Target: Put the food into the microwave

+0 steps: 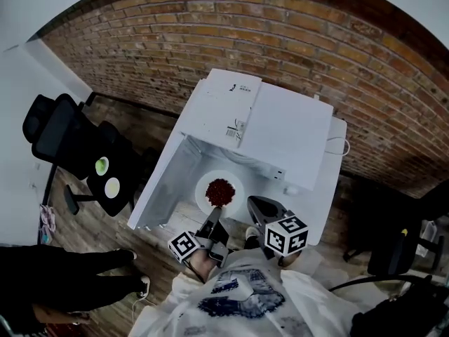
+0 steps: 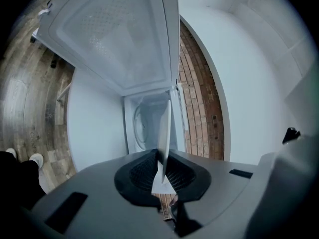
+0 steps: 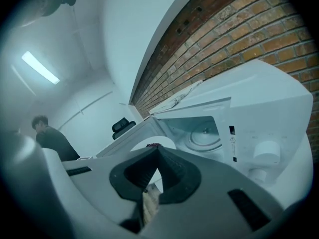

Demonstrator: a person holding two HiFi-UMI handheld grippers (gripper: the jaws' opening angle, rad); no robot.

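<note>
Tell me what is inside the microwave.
Only its turntable shows. The plate of red food, in the left gripper, sits outside, covering part of the microwave floor.

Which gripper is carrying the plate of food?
The left gripper: its jaws pinch the near rim of the white plate, seen edge-on in its own view. The right gripper sits alongside, holding nothing.
</note>
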